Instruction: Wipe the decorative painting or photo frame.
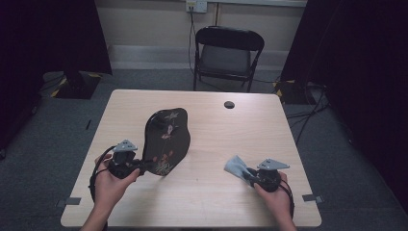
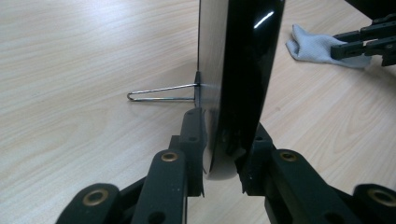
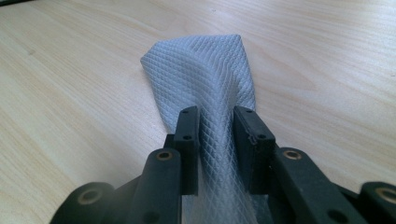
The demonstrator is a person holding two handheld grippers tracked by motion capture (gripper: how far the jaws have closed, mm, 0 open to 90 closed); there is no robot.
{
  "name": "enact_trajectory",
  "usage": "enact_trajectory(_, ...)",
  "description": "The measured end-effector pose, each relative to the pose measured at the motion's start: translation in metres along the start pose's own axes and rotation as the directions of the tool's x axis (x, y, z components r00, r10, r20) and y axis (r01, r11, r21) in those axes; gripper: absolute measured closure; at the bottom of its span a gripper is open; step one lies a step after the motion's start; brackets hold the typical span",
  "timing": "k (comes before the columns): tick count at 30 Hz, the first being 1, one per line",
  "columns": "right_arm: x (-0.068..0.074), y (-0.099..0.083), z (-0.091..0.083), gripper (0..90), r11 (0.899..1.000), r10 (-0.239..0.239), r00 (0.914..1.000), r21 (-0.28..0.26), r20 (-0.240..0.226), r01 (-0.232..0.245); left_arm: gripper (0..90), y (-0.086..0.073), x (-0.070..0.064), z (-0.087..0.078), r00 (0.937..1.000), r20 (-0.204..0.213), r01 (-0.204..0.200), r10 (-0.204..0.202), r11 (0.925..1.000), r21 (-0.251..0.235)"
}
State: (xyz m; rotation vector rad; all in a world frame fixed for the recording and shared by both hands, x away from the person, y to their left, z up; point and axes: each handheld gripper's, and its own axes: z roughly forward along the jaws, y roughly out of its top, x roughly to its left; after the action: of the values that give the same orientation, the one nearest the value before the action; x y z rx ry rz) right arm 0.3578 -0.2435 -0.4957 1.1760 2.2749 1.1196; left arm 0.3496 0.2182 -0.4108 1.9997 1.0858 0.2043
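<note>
A glossy black lacquer plaque (image 1: 167, 139) with flower decoration stands upright on the table, propped by a wire stand (image 2: 161, 92) behind it. My left gripper (image 1: 144, 166) is shut on the plaque's near edge (image 2: 233, 93), one jaw on each face (image 2: 224, 135). At the right, my right gripper (image 1: 248, 174) is shut on a pale grey-blue cloth (image 1: 236, 166). In the right gripper view the cloth (image 3: 205, 74) bunches between the jaws (image 3: 216, 121) and spreads onto the wood beyond them. The left gripper view shows the cloth (image 2: 313, 46) and the other gripper far off at the upper right.
The light wood table (image 1: 216, 130) has a round cable hole (image 1: 229, 104) near its far edge. A black folding chair (image 1: 226, 55) stands behind the table. Dark curtains hang on both sides, and cables lie on the grey floor at the right.
</note>
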Motion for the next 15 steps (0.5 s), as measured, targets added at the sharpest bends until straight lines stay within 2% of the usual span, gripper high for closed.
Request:
enact_trajectory(1,-0.0007,-0.0002,0.0001,71.8,1.000,0.002,1.0000,-0.002,-0.004,-0.002,75.5,0.0000,0.0017,0.0027,0.9999,0.010,0.009,-0.009,1.0000,0.001)
enact_trajectory(3,-0.0006,0.0000,0.0001,71.8,1.000,0.003,1.0000,-0.001,-0.003,-0.003,78.0,0.0006,0.0014,0.0036,1.0000,0.009,0.001,-0.001,1.0000,0.005)
enact_trajectory(5,-0.0001,0.0003,0.0001,71.8,1.000,0.000,1.0000,0.002,-0.001,0.000,78.3,0.0008,0.0009,0.0031,0.9999,0.008,-0.015,0.015,0.9998,0.011)
enact_trajectory(15,0.0004,0.0012,-0.0003,68.8,1.000,-0.005,1.0000,0.006,-0.001,0.005,78.5,-0.0059,-0.0023,-0.0053,0.9995,-0.002,-0.031,0.031,0.9992,0.024)
